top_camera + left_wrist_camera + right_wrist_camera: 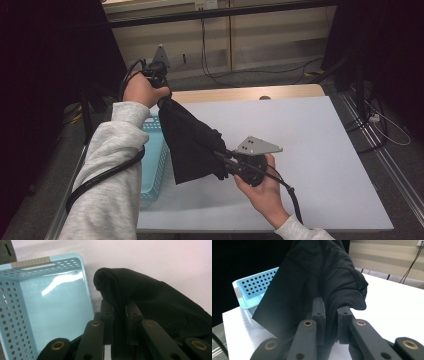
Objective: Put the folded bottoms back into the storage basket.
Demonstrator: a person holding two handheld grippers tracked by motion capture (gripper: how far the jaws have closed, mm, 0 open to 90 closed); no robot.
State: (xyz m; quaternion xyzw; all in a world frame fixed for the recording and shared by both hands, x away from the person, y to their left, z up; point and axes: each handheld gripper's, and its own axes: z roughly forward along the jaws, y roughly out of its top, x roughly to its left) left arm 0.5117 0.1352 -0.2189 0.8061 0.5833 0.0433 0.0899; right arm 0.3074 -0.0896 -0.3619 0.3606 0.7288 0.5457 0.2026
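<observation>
A white table (310,150) carries the work, with a light blue perforated basket (152,160) at its left edge. Above both hangs a black cloth (192,145), stretched in the air between the two grippers and touching neither table nor basket as far as the high view tells.

The left gripper (162,95) is raised at the cloth's upper end. In the left gripper view its jaws are pressed together on a bunched fold of the cloth (117,305): the fabric runs up between the pads, bulges just past their tips, and spreads off to the right of the jaws. The basket (50,305) lies to the left of these jaws and beyond them, its open inside facing the camera.

The right gripper (225,160) is lower, at the cloth's lower right edge. Its jaws likewise pinch the fabric (329,297), which rises from between the pads and drapes wide above and to the left of them, a hemmed edge curling over the right jaw's tip. The basket (254,287) sits beyond, left of the jaws.
</observation>
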